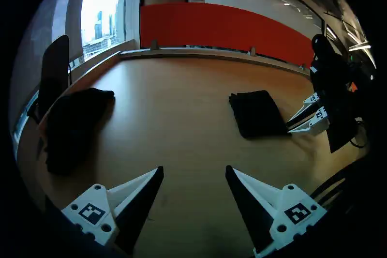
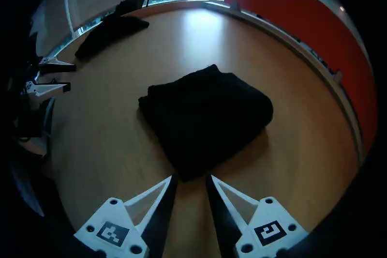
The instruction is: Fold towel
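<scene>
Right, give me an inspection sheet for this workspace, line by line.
Surface: wooden table, glare at its far end.
Job's things: black towel, folded, lying flat mid-table.
Clutter: dark cloth heaped near the window-side edge.
Grippers: left gripper open above the table, apart from both cloths; right gripper open, tips at the towel's near corner.
Cables: nothing seen clearly.
Surroundings: window, red panel, dark chair.

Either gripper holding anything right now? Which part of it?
Nothing is held. Left gripper is open over the table. Right gripper is open, its tips either side of the folded black towel's near corner, not pressing on it.
</scene>
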### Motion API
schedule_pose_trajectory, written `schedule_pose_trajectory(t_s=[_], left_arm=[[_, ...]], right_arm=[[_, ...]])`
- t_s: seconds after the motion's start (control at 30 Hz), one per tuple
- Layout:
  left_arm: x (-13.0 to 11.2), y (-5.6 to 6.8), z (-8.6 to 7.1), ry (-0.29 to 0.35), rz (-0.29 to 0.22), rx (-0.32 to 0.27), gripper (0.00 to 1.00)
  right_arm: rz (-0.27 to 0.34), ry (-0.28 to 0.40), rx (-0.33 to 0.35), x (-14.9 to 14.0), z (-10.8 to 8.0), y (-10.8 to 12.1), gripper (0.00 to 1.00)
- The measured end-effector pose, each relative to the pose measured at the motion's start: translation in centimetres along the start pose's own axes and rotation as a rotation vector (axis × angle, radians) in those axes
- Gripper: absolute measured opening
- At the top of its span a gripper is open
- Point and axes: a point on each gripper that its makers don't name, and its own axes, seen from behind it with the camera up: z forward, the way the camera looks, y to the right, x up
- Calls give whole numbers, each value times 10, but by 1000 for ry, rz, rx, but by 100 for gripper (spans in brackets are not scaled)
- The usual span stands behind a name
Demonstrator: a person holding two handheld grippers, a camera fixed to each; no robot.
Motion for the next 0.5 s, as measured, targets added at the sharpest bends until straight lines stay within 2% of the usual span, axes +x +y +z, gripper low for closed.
schedule_pose_trajectory(t_s=[0.17, 0.33, 0.5], left_arm=[[-1, 1, 0, 0, 0, -2, 95], [-2, 1, 0, -2, 0, -3, 95], [-3, 1, -1, -4, 0, -2, 95]], right_arm=[[3, -2, 2, -2, 2, -2, 44], [4, -2, 2, -2, 4, -4, 39], [11, 0, -4, -1, 4, -5, 28]])
